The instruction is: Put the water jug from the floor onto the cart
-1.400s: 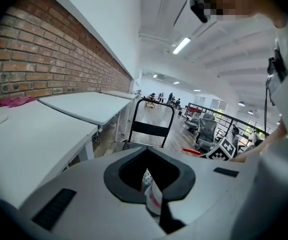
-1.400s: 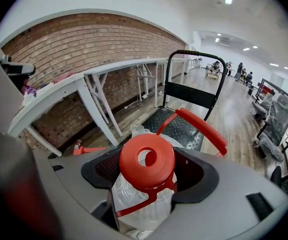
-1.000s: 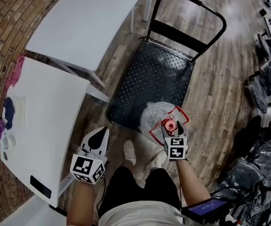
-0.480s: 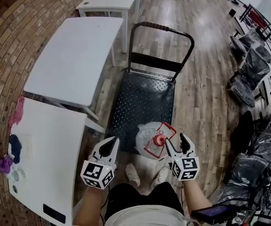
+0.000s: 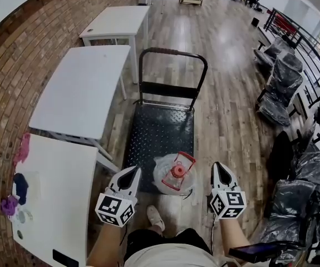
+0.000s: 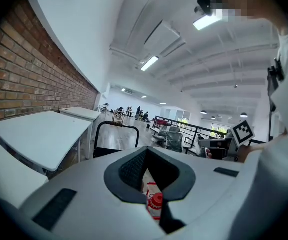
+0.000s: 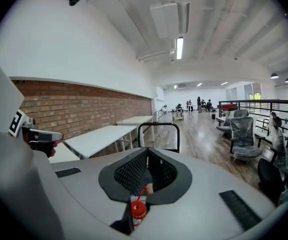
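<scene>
Both forearms reach forward from the bottom edge of the head view, level with each other, one to each side of the water jug (image 5: pixel 165 174). The left gripper (image 5: pixel 132 174) hovers just left of the jug, its marker cube toward the camera and its tip angled slightly inward. The right gripper (image 5: pixel 220 171) hangs just right of the jug, pointing away along the cart. Neither touches the jug. On each gripper the jaws are drawn together at the tips and hold nothing.

The forearms are cut off above the elbow. One shoe (image 5: pixel 155 218) shows between them. In both gripper views the jaws block most of the jug, so only its red cap and a bit of red handle show through the gap behind the tips.

The jug stands at the near right corner of the cart's black deck (image 5: pixel 160 129). From above I cannot tell whether its base sits wholly on the deck. It is upright, long axis vertical, with the red cap (image 5: pixel 177 170) pointing up at the camera. The red handle (image 5: pixel 186 159) runs across the top, from near left to far right. The cart's push bar (image 5: pixel 173 52) rises at the far end.
</scene>
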### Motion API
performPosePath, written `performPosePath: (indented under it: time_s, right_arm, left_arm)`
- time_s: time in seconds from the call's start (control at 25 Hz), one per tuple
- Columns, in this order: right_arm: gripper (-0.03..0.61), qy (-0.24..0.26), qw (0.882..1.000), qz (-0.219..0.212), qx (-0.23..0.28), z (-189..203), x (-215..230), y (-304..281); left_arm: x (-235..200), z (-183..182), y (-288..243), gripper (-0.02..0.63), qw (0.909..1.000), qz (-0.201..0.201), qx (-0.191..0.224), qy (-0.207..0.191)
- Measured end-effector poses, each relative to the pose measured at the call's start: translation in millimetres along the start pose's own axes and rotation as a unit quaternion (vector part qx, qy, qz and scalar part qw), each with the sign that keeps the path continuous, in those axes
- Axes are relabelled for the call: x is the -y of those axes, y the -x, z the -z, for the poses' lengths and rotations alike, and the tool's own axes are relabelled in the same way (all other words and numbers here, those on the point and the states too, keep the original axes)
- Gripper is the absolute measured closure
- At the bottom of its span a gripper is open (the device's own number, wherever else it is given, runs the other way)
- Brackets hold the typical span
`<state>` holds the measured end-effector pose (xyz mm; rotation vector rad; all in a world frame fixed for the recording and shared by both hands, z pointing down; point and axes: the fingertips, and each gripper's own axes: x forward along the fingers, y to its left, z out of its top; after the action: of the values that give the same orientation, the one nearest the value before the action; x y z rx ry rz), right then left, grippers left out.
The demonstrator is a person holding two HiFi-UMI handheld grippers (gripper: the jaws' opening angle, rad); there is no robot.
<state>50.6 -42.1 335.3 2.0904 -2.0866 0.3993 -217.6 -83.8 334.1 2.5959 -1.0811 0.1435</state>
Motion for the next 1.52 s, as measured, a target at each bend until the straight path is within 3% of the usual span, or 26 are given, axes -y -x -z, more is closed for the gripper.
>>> performPosePath:
  time_s: [0.4,0.68,0.96,1.32,1.52]
  right_arm:
    - [0.575,0.007,0.999,-0.005,0.032,-9.8,32.1,89.5]
    - [0.575,0.028,0.997,-0.033,0.067,-18.0,35.2,172.4]
    - [0.575,0.038,0.995,-0.057,0.07,-5.0,33.1,239.6]
    - [0.577,0.057,0.995,-0.059,0.064,0.9,13.1,271.9]
    - [0.577,0.061,0.994,-0.06,0.061,-0.8,-15.7,270.9]
  left_arm:
    - [78.9,-9.1,36.4,0.615,0.9995,-0.005,0.026,-0.02]
    - [158.0,2.8,72.9,0.615,0.9989,0.0,0.034,-0.033]
    - [212.6,16.2,120.4,0.615,0.9984,-0.009,0.045,-0.032]
    - [225.3,19.9,147.9,0.614,0.9984,0.002,0.05,-0.028]
    - [209.4,13.1,164.7,0.614,0.998,0.008,0.053,-0.033]
